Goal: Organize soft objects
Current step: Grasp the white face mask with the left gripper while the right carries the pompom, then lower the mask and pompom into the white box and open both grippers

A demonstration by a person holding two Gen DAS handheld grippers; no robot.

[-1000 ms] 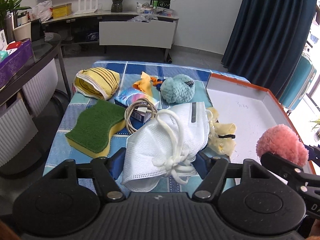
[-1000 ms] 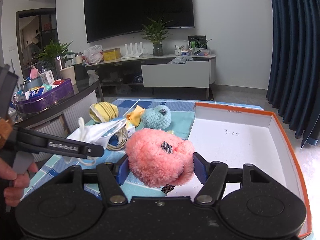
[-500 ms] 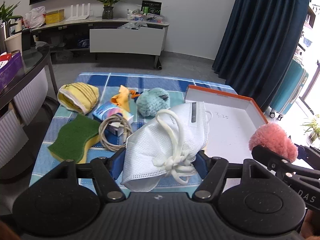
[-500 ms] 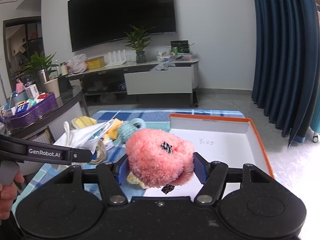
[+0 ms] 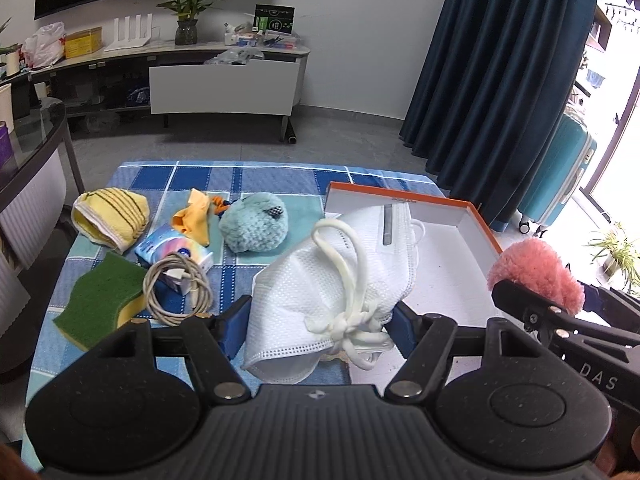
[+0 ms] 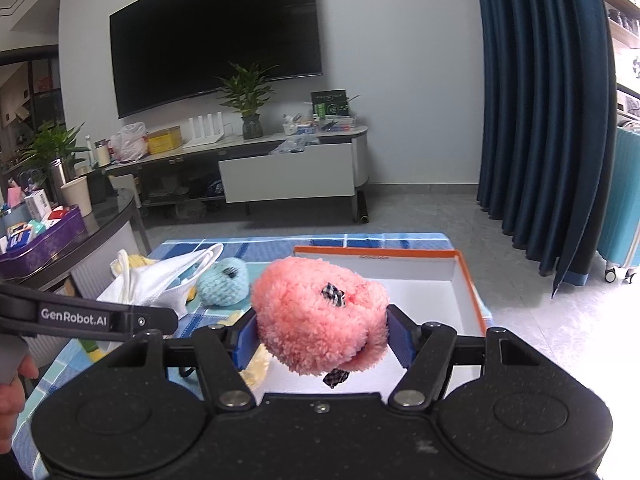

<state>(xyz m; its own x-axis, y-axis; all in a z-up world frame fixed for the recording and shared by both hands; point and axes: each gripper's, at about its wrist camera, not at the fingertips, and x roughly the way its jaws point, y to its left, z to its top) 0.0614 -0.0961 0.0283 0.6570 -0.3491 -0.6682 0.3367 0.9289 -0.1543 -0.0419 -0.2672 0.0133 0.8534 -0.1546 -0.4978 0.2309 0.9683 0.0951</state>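
Note:
My left gripper (image 5: 320,326) is shut on a bundle of white face masks (image 5: 340,280), held above the table beside the orange-rimmed white box (image 5: 452,240). My right gripper (image 6: 322,340) is shut on a fluffy pink plush ball (image 6: 316,320), raised over the white box (image 6: 460,292); that ball (image 5: 536,276) shows at the right of the left wrist view. On the blue checked cloth (image 5: 192,178) lie a teal plush ball (image 5: 254,226), a yellow striped cloth (image 5: 110,222), an orange cloth (image 5: 196,220) and a green sponge (image 5: 100,302).
A tissue pack (image 5: 176,254) and a coiled white cable (image 5: 176,292) lie by the sponge. A pale yellow soft item (image 6: 256,364) lies under the right gripper. A dark glass side table (image 6: 80,232) stands left, blue curtains (image 5: 496,72) and a teal suitcase (image 5: 560,184) right.
Both grippers have risen and drawn back with their loads. The table and box look smaller and lower in both views, and the masks now hang partly over the box's left wall.

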